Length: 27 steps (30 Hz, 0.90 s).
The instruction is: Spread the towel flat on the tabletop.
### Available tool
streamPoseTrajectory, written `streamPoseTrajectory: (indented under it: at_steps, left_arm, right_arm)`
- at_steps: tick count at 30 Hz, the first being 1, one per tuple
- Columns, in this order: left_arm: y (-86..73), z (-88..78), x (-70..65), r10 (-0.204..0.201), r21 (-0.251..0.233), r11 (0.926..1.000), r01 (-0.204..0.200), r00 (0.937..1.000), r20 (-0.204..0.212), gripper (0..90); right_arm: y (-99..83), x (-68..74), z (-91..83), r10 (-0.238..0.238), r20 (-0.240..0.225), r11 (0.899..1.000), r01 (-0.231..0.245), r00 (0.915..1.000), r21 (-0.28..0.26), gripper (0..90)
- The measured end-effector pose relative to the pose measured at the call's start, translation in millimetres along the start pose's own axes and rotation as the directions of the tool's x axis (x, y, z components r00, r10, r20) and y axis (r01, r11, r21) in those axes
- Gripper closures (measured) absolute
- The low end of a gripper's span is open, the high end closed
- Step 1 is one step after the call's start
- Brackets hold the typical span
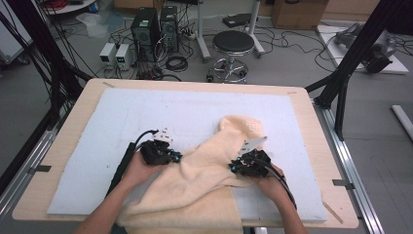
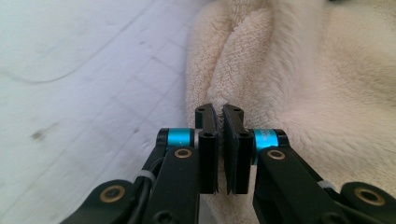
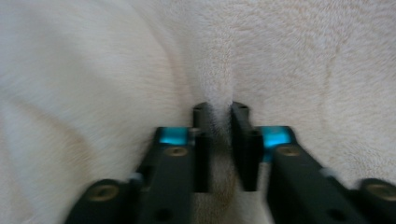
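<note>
A cream towel (image 1: 209, 170) lies crumpled on the white mat (image 1: 146, 112), hanging over the table's near edge. My left gripper (image 1: 178, 157) is at the towel's left edge; in the left gripper view (image 2: 220, 109) its jaws are pressed together on a raised fold of the towel (image 2: 303, 70). My right gripper (image 1: 234, 166) rests on the towel's right part. In the right gripper view (image 3: 220, 109) a narrow ridge of the towel (image 3: 280, 56) is pinched between its jaws. A hand holds each gripper from the near side.
The mat covers most of the wooden table (image 1: 304, 102). Behind the table stand a round stool (image 1: 233, 44), computer towers (image 1: 146, 27) and loose cables on the floor. A black frame post (image 1: 350, 58) slants at the right.
</note>
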<state>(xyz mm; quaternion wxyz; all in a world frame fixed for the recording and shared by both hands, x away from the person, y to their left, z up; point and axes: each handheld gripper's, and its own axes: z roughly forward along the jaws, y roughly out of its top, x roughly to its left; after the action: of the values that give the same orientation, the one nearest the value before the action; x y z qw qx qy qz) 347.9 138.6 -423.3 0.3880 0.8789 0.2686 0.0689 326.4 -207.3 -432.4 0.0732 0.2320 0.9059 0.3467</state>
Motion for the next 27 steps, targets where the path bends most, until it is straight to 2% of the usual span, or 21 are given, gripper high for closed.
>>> streamPoseTrajectory:
  at_steps: [2,4,6,9,11,12,15,18,19,20,22,24,26,27]
  left_arm:
    - [-4.2,-16.5,3.8,-0.022,-0.033,0.9992,0.021,0.9991,-0.037,85.6]
    - [-8.1,-38.9,9.9,-0.047,-0.084,0.9956,0.041,0.9966,-0.068,85.8]
    - [-7.5,-56.8,12.1,-0.054,-0.12,0.9919,0.043,0.9941,-0.094,85.8]
    - [-0.5,-89.0,9.2,-0.042,-0.165,0.9862,0.017,0.9879,-0.149,85.7]
    - [5.2,-110.1,3.3,-0.023,-0.201,0.9795,-0.012,0.9849,-0.171,85.7]
    - [7.8,-120.7,-2.1,-0.001,-0.208,0.9775,-0.036,0.9847,-0.175,85.6]
    - [5.5,-131.4,-16.1,0.05,-0.19,0.9782,-0.083,0.9836,-0.174,85.6]
    - [-10.0,-125.8,-32.4,0.072,-0.161,0.9829,-0.09,0.9906,-0.116,85.4]
    - [-16.9,-121.6,-37.8,0.077,-0.146,0.9853,-0.089,0.9935,-0.084,85.3]
    - [-25.8,-115.6,-43.7,0.087,-0.122,0.9884,-0.091,0.9956,-0.034,85.1]
    - [-39.2,-105.7,-53.5,0.105,-0.095,0.9902,-0.103,0.9943,0.02,84.5]
    - [-46.1,-100.6,-57.3,0.109,-0.095,0.9902,-0.103,0.9922,0.062,82.9]
    - [-45.3,-102.4,-54.1,0.105,-0.114,0.9888,-0.097,0.9923,0.067,78.0]
    - [-42.2,-106.0,-49.4,0.095,-0.132,0.9874,-0.088,0.9943,0.049,74.6]
  right_arm:
    - [4.1,1.9,-0.8,0.0,0.002,1.0,0.0,1.0,0.008,84.7]
    - [11.9,3.7,-2.5,-0.013,-0.011,1.0,0.013,0.9999,-0.025,85.0]
    - [24.0,6.7,-5.8,-0.028,-0.019,0.997,0.026,0.9994,-0.074,85.2]
    - [48.9,15.0,-11.7,-0.092,-0.01,0.989,0.09,0.9957,-0.119,85.3]
    - [59.3,18.3,-17.1,-0.109,-0.011,0.983,0.106,0.994,-0.148,85.2]
    - [63.6,20.2,-20.6,-0.117,-0.014,0.981,0.113,0.993,-0.16,85.2]
    - [68.3,27.1,-28.9,-0.139,-0.026,0.977,0.133,0.99,-0.169,85.1]
    - [61.9,38.0,-33.1,-0.163,-0.035,0.979,0.157,0.9861,-0.127,85.1]
    - [57.3,41.7,-34.7,-0.166,-0.042,0.98,0.161,0.9852,-0.114,85.1]
    - [51.6,45.5,-36.1,-0.166,-0.059,0.982,0.16,0.9843,-0.101,84.8]
    - [37.9,54.6,-38.3,-0.171,-0.061,0.984,0.168,0.9833,-0.059,84.5]
    - [29.5,59.6,-39.7,-0.175,-0.073,0.984,0.173,0.9818,-0.039,83.3]
    - [25.3,61.4,-42.7,-0.178,-0.085,0.984,0.176,0.9803,-0.033,77.4]
    - [25.4,60.8,-46.1,-0.172,-0.08,0.985,0.17,0.9817,-0.037,73.2]
